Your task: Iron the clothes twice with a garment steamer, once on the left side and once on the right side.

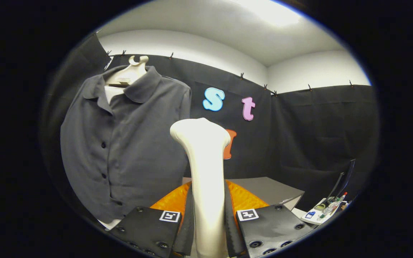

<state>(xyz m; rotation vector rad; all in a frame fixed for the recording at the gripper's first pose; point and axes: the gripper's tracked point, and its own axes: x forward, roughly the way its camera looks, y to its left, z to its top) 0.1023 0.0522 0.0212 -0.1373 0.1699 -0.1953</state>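
Observation:
A cream-white garment steamer [206,172] stands upright between my two black fingers, its head rising well above them. My gripper [208,218] is shut on the steamer's handle, one finger pressing each side. A dark grey button-up shirt [120,150] hangs on a cream hanger [129,73] to the left of the steamer and beyond the fingers. The steamer's head is apart from the shirt, level with its right sleeve edge. The shirt's lower hem is partly hidden behind my left finger [149,229].
A grey table [267,190] lies beyond the fingers. A white tray [326,211] with small items sits to the right, beside a dark upright panel [344,179]. Black cloth walls close the booth behind the shirt and on the right.

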